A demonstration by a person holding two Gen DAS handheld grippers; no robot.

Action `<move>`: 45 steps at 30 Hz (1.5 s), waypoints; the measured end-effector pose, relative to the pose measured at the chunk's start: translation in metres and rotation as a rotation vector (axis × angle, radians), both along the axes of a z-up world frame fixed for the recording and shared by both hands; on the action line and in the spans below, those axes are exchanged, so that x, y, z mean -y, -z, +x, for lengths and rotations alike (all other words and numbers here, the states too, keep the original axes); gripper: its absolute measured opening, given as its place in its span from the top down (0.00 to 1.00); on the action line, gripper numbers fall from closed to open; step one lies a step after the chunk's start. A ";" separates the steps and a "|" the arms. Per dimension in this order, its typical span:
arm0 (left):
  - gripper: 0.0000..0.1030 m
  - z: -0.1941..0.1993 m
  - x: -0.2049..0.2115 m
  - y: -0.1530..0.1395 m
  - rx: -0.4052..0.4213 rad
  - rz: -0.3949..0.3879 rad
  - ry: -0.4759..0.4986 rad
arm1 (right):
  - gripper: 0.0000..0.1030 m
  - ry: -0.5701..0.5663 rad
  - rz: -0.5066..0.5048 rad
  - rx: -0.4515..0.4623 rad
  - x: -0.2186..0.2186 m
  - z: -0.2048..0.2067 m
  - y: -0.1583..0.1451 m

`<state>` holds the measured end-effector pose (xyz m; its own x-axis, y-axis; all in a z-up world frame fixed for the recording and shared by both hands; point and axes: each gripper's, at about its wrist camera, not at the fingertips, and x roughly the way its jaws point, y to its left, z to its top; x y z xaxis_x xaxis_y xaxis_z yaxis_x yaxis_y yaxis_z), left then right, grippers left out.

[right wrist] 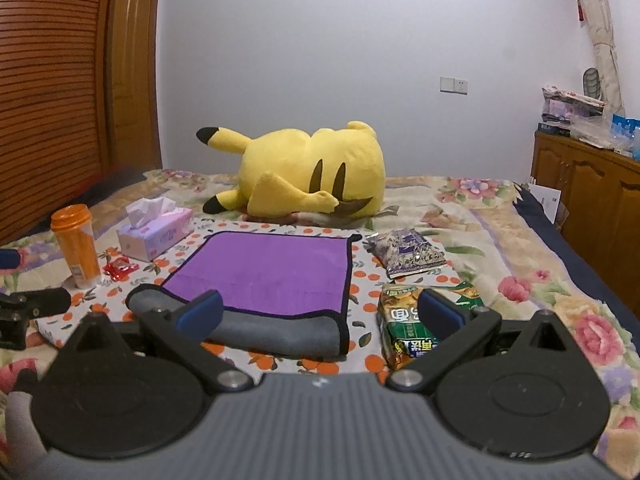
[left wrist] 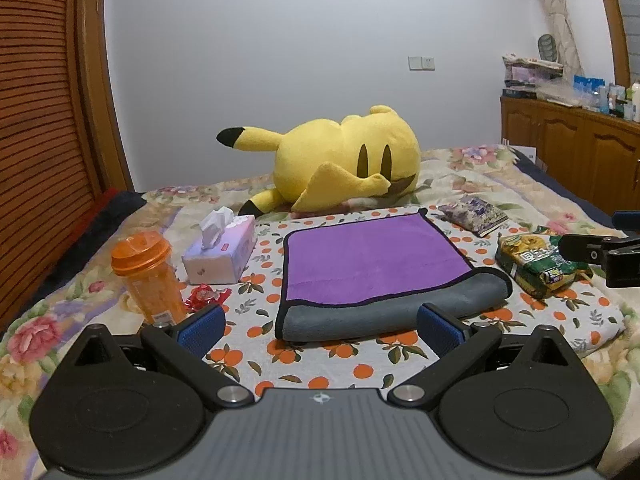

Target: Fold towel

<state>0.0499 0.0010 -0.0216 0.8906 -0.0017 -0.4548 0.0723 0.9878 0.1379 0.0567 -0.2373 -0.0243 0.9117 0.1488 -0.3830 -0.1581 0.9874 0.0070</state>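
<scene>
Towel (left wrist: 372, 264) flat on orange-print cloth (left wrist: 360, 368), in front of plush (left wrist: 344, 160); near edge doubled, grey side up. Left gripper (left wrist: 320, 326), right gripper (right wrist: 320, 312) both short of towel, jaws wide, empty. Likely between folds. Next: pinch near corners, carry toward plush.

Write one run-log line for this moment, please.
towel: folded once, flat on bed, purple up, grey fold near | left gripper: open, empty | right gripper: open, empty
</scene>
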 end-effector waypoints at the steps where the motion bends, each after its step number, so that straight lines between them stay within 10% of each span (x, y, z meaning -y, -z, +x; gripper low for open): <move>1: 0.00 0.003 -0.001 0.001 -0.003 0.000 0.000 | 0.00 -0.002 -0.002 -0.005 0.000 0.002 0.001; 45: 0.01 0.118 -0.025 0.044 -0.154 0.008 0.028 | 0.00 -0.088 -0.043 -0.159 -0.013 0.114 0.039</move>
